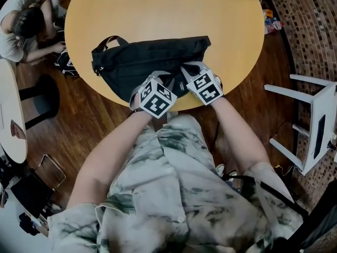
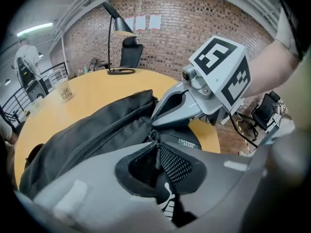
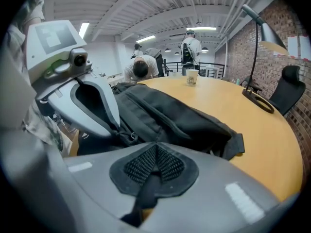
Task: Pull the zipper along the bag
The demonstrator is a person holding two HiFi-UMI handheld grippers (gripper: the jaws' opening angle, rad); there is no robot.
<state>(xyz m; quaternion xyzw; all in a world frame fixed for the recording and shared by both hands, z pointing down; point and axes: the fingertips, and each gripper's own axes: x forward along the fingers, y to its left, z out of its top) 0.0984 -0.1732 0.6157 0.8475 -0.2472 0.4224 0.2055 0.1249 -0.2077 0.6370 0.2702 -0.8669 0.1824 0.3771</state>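
Round yellow table [image 1: 221, 25], paper cup [image 3: 192, 77], desk lamp [image 2: 118, 29], white chair [image 1: 316, 123], brick wall [image 2: 165, 45]

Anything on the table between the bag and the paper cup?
No, just bare table between bag and paper cup; the right gripper view and head view show it.

A round, pale-yellow wooden table [image 1: 174, 20] carries a black fabric bag [image 1: 142, 62] lying flat at its near edge. Well apart, toward the far side, stand a paper cup [image 3: 192, 77] and a desk lamp's black ring-shaped base [image 3: 260, 102].
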